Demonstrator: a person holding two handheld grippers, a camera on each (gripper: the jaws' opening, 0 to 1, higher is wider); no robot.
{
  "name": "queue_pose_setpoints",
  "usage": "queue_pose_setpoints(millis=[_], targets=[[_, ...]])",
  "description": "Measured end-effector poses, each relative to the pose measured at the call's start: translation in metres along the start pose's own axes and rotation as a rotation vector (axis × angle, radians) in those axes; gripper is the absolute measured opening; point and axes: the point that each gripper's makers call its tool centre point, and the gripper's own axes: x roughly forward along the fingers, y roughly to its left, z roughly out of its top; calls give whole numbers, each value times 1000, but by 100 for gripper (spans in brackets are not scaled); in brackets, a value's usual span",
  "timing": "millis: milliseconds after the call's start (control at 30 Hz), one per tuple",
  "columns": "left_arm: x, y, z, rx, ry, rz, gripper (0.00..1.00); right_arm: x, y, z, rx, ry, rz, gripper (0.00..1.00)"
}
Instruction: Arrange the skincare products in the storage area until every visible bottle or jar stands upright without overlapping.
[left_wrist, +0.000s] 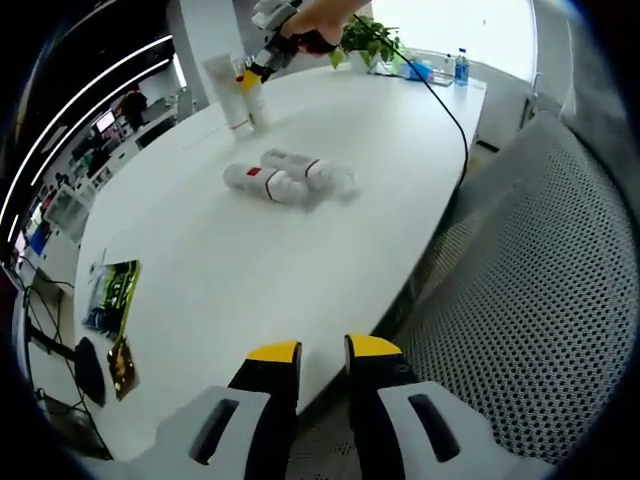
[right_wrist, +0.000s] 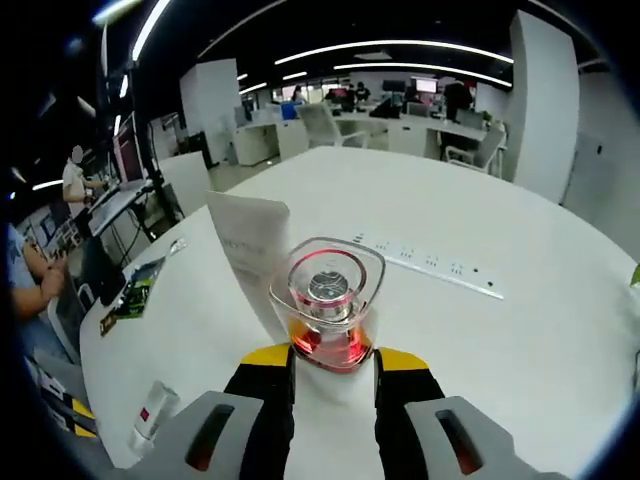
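I have the clear bottle (right_wrist: 327, 312) with the reddish base clamped between the jaws of my right gripper (right_wrist: 330, 362), held upright with its cap toward the camera, so it can go down standing. Just beyond it stands a white tube (right_wrist: 250, 245), and I am bringing the bottle in beside that one, I judge, so the upright items group at the far end of the white table (right_wrist: 520, 350) without touching.

From my left gripper view the same spot shows far off: the right gripper (left_wrist: 262, 62) sits at the white tube (left_wrist: 228, 95) and a second upright tube (left_wrist: 256, 100) just beside it. Nearer the middle of the table (left_wrist: 250, 300), two white bottles (left_wrist: 280, 178) with red labels lie on their sides against each other; these are what remains to stand up.

My left gripper (left_wrist: 322, 352) hangs at the near table edge, jaws a little apart and holding nothing, kept back. A power strip (right_wrist: 425, 262) lies further along the table.
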Motion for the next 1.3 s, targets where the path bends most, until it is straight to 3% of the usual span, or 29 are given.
queue_pose_setpoints(millis=[567,733,833,1000,1200,1300], targets=[[0,1,0,1,2,6,14,-1,3,0,6,9,-14,24],[0,2,-1,1,3,11,14,-7,-1,3,21,-19,-46,30],[-1,3,0,2,0,16,14,-13,-1,-5,37,-21,-56,32],[-1,5,1,6,-7,29,13,-33,14,-40,121,-16,-83,34],[-2,5,2,19,-14,33,13,-55,80,-97,164,26,-8,35],[-2,5,3,28,-12,33,13,-64,125,-127,176,60,69,36]])
